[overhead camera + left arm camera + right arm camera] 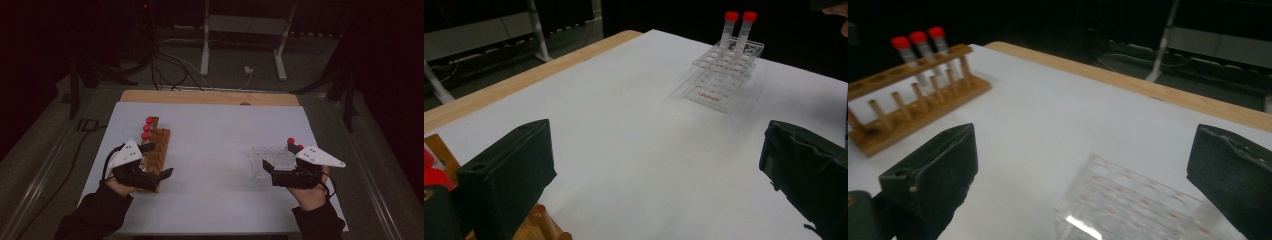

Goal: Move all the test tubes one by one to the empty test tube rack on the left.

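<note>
A white sheet (210,165) covers a light wooden table (210,97), whose bare edge shows at the far side. On the sheet's left stands a brown wooden test-tube rack (159,142) made of pegs and a holed top rail, holding three clear tubes with red caps (146,128) at its far end. On the right stands a clear plastic tube rack (272,160) with a grid of wells, holding two clear red-capped tubes (294,144) at its far right corner.

The person's forearms in dark sleeves enter from the bottom edge. The left gripper (159,161) sits level at the near end of the wooden rack, its jaws pointing right across the table, wide apart with nothing between them. The right gripper (269,173) is held at the near side of the plastic rack, its jaws pointing left, also spread wide and empty.

The left gripper view looks across the sheet to the plastic rack (723,75) and shows red lettering on its front and both tubes (738,31) upright side by side. The right gripper view shows the wooden rack's (913,105) pegs and empty holes, with the plastic rack (1133,205) blurred just below the jaws.
</note>
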A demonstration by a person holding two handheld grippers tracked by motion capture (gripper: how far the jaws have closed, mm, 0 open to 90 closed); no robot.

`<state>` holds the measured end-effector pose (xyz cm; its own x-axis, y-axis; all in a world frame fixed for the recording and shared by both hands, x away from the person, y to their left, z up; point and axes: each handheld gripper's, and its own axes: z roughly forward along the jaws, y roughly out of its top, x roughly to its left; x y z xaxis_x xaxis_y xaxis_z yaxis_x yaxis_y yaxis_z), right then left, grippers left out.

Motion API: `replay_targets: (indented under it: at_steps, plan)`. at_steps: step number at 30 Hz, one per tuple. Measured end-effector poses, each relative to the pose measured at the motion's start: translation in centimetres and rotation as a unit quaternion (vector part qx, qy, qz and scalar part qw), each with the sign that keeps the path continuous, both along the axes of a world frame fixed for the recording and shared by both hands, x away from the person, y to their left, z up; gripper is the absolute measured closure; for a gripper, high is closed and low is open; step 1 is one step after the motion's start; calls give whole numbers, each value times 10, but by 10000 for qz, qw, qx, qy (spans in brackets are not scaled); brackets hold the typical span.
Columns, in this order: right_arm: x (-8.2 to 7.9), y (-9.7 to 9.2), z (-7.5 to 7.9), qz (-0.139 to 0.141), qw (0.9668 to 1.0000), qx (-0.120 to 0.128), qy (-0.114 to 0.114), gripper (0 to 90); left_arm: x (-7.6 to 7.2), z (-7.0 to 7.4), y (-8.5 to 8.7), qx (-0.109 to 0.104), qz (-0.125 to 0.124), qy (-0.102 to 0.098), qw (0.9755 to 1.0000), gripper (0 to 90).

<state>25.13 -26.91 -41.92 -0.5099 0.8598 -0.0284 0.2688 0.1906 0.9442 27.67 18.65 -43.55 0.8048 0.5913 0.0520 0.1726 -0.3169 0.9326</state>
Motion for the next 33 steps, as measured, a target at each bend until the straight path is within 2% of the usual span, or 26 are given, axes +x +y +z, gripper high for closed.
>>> replay_targets:
  at_steps: [6, 13, 21, 28, 33]
  plan:
    - [4, -23, -8, -348, 9993, 2, 122, 0, -1, 1, -1, -33, -32, -4, 10000, 20]
    - [10, -43, -20, -716, 9970, -43, 275, 0, -2, 2, -2, -57, -69, -9, 10000, 20]
    - [23, -60, -37, -970, 9931, -134, 645, 26, -3, 2, -2, -79, -112, -2, 9999, 20]
    - [33, -69, -46, -1147, 9882, -185, 1000, 178, -3, 2, -3, -70, -122, -3, 9999, 20]
    - [37, -71, -50, -1189, 9859, -304, 1134, 358, -3, 2, -3, -70, -135, 8, 9999, 19]
